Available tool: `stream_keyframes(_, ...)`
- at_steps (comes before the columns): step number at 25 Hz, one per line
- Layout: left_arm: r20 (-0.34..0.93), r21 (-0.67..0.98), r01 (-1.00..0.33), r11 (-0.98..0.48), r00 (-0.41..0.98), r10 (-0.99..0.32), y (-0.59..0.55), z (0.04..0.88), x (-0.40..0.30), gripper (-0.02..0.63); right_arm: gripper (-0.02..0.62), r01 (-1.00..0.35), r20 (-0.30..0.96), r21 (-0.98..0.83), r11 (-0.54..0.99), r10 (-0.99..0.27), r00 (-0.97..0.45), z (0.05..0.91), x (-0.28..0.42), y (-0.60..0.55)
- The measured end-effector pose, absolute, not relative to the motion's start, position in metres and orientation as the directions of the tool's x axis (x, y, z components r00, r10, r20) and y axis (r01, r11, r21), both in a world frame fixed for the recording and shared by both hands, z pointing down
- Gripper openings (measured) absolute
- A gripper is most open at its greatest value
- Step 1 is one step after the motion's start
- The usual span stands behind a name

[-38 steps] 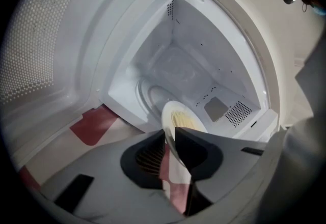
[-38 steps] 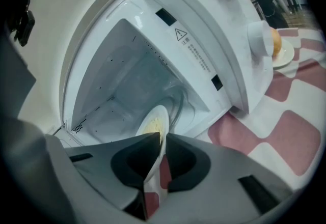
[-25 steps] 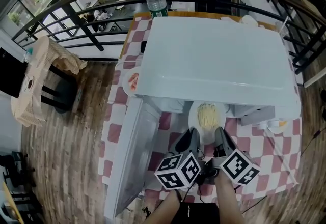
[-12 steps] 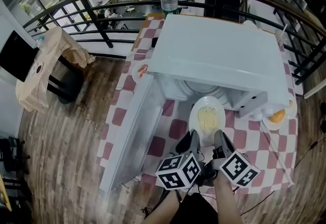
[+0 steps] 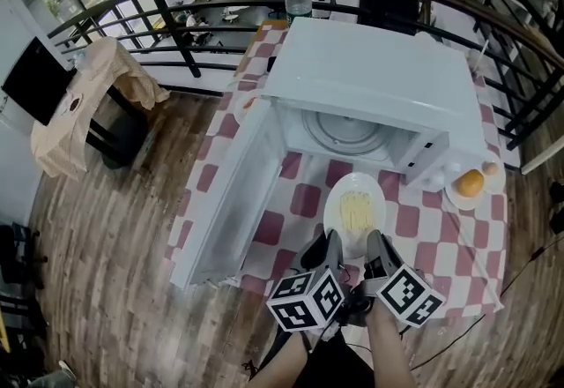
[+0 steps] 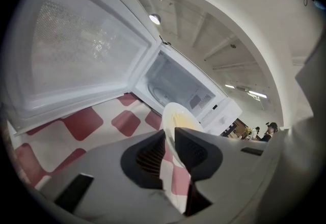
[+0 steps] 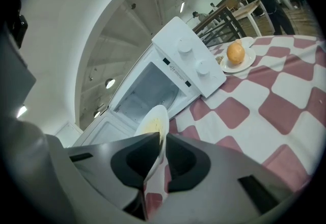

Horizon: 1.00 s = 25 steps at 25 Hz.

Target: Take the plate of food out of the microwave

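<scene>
The plate [image 5: 354,212] of pale noodles, half under the microwave's [image 5: 370,86] front edge 1 second ago, is now wholly outside, over the checked bench [image 5: 300,201] in front of the open cavity. It seems to be held just above the cloth. The left tongs [image 5: 329,245] and right tongs [image 5: 374,243], clamped on its near rim, have drawn back with it. The bare turntable [image 5: 345,132] has come into sight, as has an orange [image 5: 470,183] at the right.
</scene>
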<state>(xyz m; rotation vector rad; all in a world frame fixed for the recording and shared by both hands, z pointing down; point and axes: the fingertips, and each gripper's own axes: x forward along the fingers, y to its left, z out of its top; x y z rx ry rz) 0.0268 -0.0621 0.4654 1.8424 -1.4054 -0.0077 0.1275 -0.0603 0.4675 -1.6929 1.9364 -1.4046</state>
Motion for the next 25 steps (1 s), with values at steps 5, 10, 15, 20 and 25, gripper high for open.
stream_keyframes(5,0.437,0.589,-0.807,-0.048,0.368,-0.820,-0.036,0.463,0.026,0.087,0.037,-0.656,0.407,-0.748,-0.101,-0.850,-0.333,0.466,0.127,-0.036)
stream_keyframes(10,0.434,0.585,-0.810,-0.046,0.360,-0.826,-0.014,0.462,0.024,0.087,0.037,-0.652,0.401,-0.753,-0.090,-0.848,-0.346,0.464,0.125,-0.015)
stream_keyframes(15,0.433,0.582,-0.812,-0.040,0.351,-0.830,0.005,0.459,0.022,0.087,0.037,-0.646,0.400,-0.758,-0.088,-0.846,-0.354,0.464,0.123,0.003)
stream_keyframes(20,0.429,0.581,-0.813,-0.039,0.347,-0.834,0.018,0.459,0.020,0.086,0.037,-0.641,0.391,-0.763,-0.080,-0.848,-0.359,0.463,0.121,0.016)
stream_keyframes(25,0.427,0.580,-0.813,-0.040,0.346,-0.835,0.031,0.455,0.019,0.086,0.037,-0.635,0.389,-0.768,-0.082,-0.847,-0.362,0.461,0.120,0.028)
